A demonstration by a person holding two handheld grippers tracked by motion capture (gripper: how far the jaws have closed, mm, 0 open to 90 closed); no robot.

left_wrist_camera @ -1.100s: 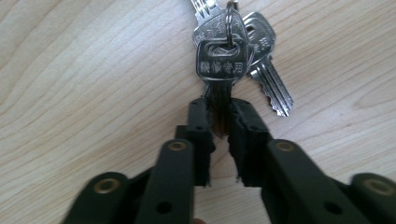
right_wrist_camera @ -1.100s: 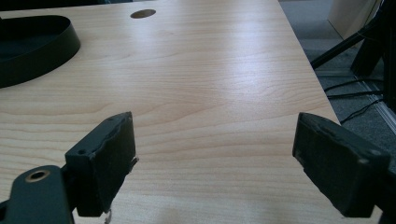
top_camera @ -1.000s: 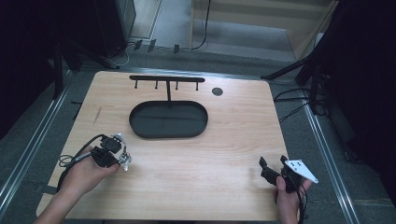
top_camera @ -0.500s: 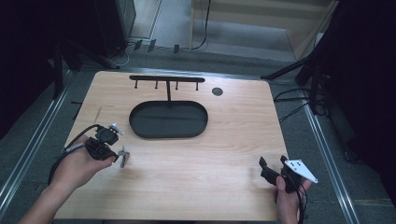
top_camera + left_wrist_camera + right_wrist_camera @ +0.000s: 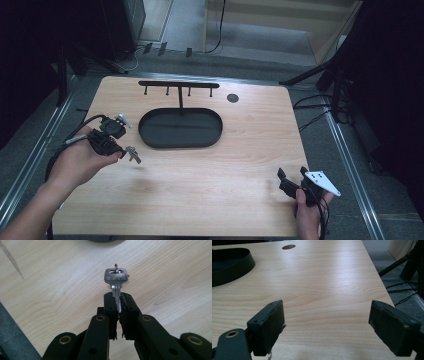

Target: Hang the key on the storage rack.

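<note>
Left tongs [image 5: 119,305] clenched on a silver key [image 5: 115,282] by its blade, apparently held clear above the bench [image 5: 215,175], at eight o'clock from the black tray [image 5: 180,128]. Right tongs [image 5: 325,325] released, at the bench's five o'clock corner.

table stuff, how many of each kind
key: 1
black stand with oval tray and hook bar: 1
gripper: 2, left gripper and right gripper
total: 4
</note>
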